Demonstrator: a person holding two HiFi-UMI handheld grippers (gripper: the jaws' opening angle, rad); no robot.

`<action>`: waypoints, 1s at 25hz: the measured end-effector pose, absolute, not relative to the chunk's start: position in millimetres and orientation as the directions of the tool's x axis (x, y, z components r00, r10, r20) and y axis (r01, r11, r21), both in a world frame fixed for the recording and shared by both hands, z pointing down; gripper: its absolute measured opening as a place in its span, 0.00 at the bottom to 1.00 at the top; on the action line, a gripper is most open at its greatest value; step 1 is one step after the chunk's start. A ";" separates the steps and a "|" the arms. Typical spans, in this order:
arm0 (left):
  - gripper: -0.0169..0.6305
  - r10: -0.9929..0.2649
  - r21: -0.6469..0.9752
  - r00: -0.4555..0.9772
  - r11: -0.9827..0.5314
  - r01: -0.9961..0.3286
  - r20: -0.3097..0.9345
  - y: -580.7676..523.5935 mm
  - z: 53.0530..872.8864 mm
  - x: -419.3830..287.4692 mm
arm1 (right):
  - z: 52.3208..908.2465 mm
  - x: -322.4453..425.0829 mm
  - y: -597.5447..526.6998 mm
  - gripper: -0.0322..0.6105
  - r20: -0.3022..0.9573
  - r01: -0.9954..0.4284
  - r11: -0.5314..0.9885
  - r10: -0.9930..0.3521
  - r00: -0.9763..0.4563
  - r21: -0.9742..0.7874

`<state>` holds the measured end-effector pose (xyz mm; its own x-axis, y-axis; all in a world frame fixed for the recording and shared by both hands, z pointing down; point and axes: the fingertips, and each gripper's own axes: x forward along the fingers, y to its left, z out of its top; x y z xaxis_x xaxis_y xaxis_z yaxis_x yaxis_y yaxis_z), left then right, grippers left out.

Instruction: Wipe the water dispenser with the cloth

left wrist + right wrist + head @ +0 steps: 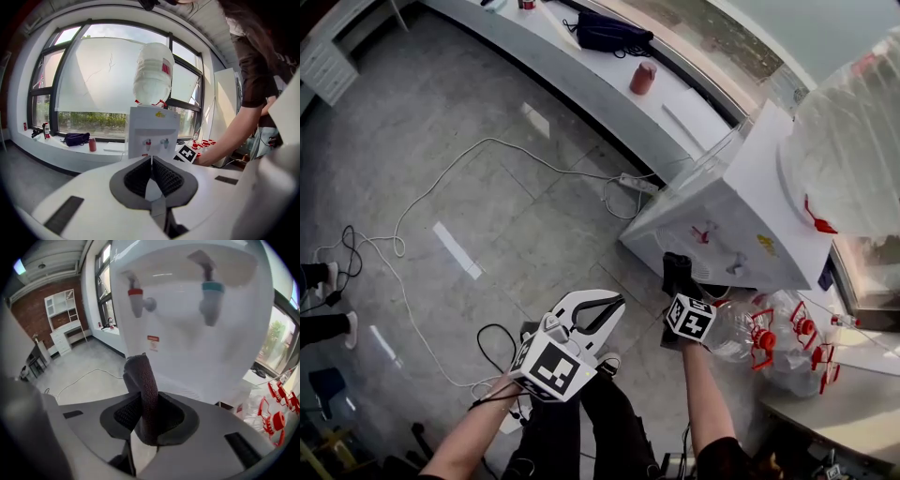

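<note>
Right tool (pixel 677 274) clamped on cloth (pixel 143 389), arm (pixel 705 394) stretched to dispenser (pixel 741 211) front, under taps (pixel 137 298). Left tool (pixel 602 307) closed, empty, hanging low.

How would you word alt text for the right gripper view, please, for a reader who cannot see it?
The right gripper is shut on a dark cloth, held up close to the white front of the water dispenser, below its red tap and blue tap. Behind at left lies a grey floor with a white cable.
</note>
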<state>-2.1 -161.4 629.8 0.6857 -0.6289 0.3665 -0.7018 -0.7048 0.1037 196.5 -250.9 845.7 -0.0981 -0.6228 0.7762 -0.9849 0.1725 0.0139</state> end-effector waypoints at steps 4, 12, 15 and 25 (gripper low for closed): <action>0.06 -0.646 0.107 0.667 -0.684 -0.722 0.372 -163.6 642.8 -11.5 | 870.9 148.5 -267.2 0.21 0.787 -0.962 0.272 -0.594 -0.164 0.004; 0.06 -0.691 0.121 0.604 -0.613 -0.781 0.398 -163.5 664.7 -38.9 | 899.1 116.2 -313.2 0.21 0.811 -0.962 0.273 -0.559 -0.175 -0.020; 0.06 -0.698 0.130 0.596 -0.600 -0.789 0.397 -166.2 665.6 -39.8 | 898.4 132.1 -317.4 0.21 0.832 -0.976 0.218 -0.540 -0.126 -0.007; 0.06 -0.665 0.134 0.630 -0.638 -0.758 0.401 -175.9 660.7 -13.3 | 898.7 198.5 -281.2 0.21 0.848 -0.988 0.150 -0.520 -0.102 -0.027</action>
<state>-13.3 -175.9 660.7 0.6302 -0.6646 0.4014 -0.7582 -0.6381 0.1339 198.5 -281.2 898.7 -0.1020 -0.5204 0.8478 -0.9883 0.1501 -0.0268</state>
